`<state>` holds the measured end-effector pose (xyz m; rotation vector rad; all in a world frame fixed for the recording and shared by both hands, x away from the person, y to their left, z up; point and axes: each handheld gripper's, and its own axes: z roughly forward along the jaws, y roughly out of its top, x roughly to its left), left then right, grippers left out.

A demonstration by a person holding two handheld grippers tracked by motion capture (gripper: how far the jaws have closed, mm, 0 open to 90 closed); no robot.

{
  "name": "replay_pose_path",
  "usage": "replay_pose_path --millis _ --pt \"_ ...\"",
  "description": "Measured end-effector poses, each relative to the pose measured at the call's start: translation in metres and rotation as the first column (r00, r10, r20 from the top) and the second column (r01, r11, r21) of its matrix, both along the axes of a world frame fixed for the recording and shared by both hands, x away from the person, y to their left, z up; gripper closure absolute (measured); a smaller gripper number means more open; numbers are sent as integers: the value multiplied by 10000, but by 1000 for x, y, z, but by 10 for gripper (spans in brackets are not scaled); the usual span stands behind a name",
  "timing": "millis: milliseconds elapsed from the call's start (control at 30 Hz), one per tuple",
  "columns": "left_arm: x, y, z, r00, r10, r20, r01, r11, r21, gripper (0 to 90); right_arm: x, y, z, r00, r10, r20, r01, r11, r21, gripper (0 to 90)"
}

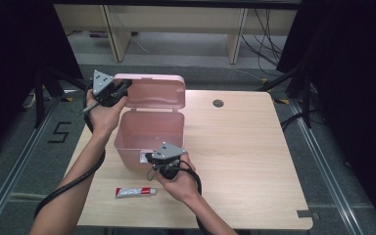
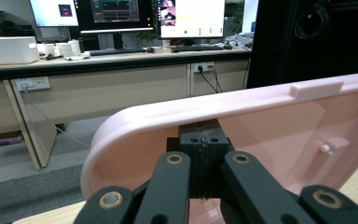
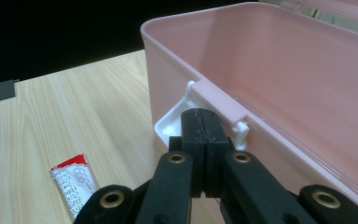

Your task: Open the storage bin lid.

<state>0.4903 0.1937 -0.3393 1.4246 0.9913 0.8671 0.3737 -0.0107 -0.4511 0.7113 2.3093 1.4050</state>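
High view: the pink box stands open at the table's left, lid up; a tube lies outside, likely left to pack

Left gripper view: the left gripper, jaws together, pinches the lid's edge; the box interior is hidden

Right gripper view: the right gripper, jaws closed, sits at the white latch; I cannot tell if it grips

Right of right gripper: bare table, free passage. Ahead: pink box wall blocks. Behind it, toward person: tube lies. Left gripper jaws meet raised lid edge.
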Motion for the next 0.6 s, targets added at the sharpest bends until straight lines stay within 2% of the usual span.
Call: replay_pose_path --millis 67,100,267,533,600 --pt "2 0 0 10000 24 -2 -24 10000 -1 898 0 0 0 10000 -43 24 43 10000 -21 900" --pt "2 0 1 10000 30 0 -30 10000 7 898 -1 0 0 9999 -85 -100 85 10000 45 900" --pt "7 -1 1 10000 92 -24 -92 10000 39 898 0 1 -1 10000 -49 67 49 10000 55 900" --pt "14 -2 1 9998 150 -112 -149 9998 114 898 0 0 0 10000 20 56 -20 10000 -21 900" --pt "16 -3 -1 9997 173 -165 -171 9998 120 898 -1 0 0 10000 -49 -78 49 10000 33 900"
